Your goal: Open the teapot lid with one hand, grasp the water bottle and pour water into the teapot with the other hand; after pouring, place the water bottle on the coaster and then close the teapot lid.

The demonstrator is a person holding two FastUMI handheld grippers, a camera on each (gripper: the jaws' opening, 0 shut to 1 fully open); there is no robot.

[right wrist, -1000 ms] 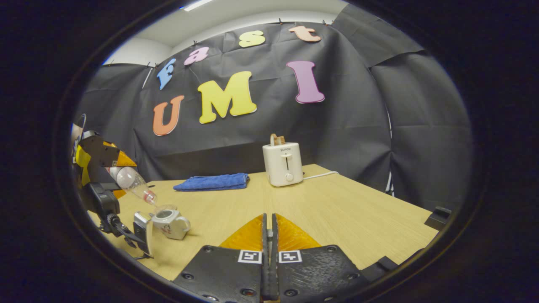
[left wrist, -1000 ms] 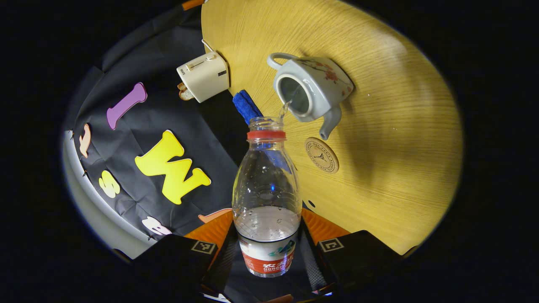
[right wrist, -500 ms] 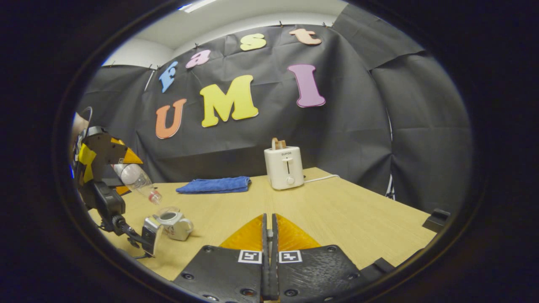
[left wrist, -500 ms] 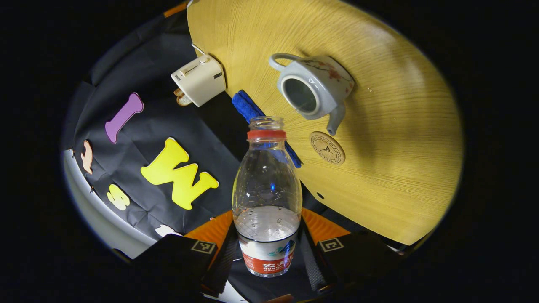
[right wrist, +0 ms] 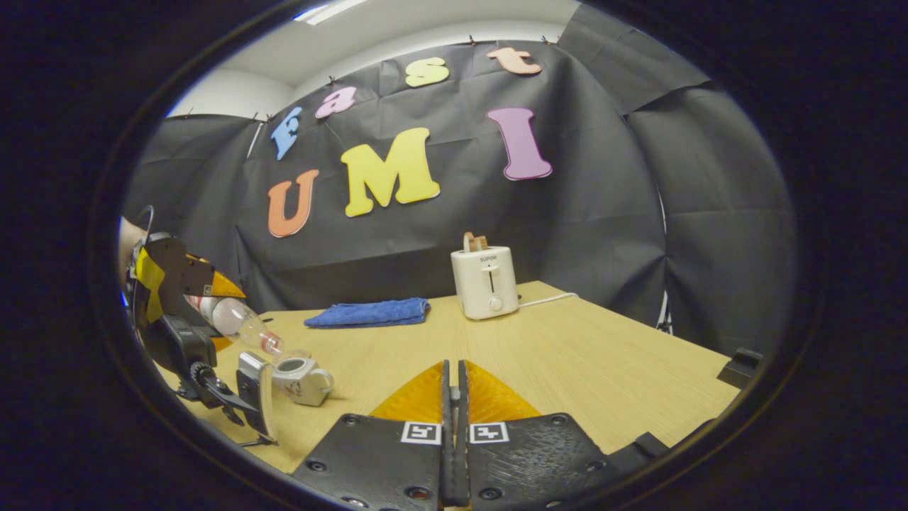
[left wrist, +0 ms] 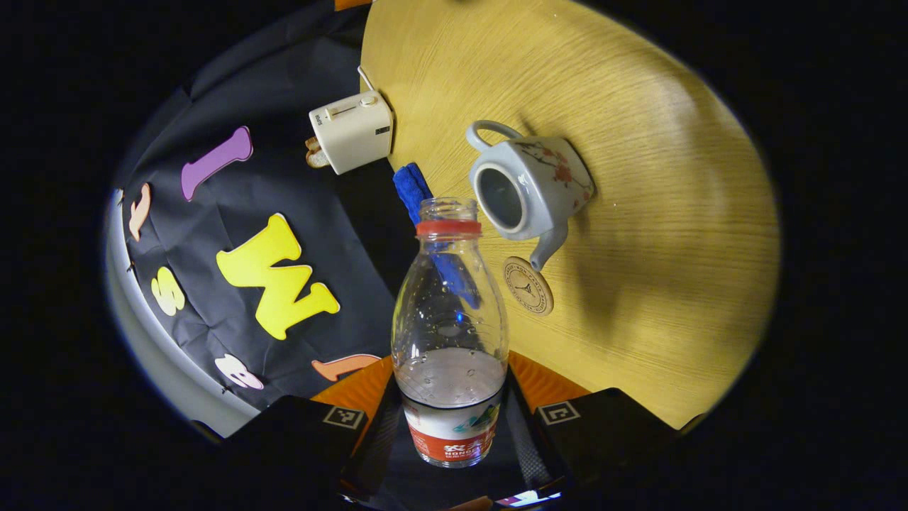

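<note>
Water bottle point(left wrist: 450, 333) held between the two fingers of the left gripper point(left wrist: 450, 433), both pressed on its labelled lower part, mouth uncapped and pointed forward, away from the gripper; partly filled, with the water gathered at the held end. Seen in the right gripper view as tilted, mouth lower than base, just above the teapot point(right wrist: 303, 372). Teapot point(left wrist: 528, 186) found ahead of the bottle mouth and slightly to the right, standing on the wooden table point(left wrist: 660, 213) with lid off and opening bare. Round coaster point(left wrist: 528, 286) placed flat on the table just beside the teapot spout, nearer to the left gripper than the teapot. Right gripper point(right wrist: 454, 426) closed completely, fingers pressed together, nothing visible between them; lid not visible there. Beyond the teapot, blue cloth point(right wrist: 369, 313) and white toaster point(right wrist: 486, 282) set near the far table edge.
</note>
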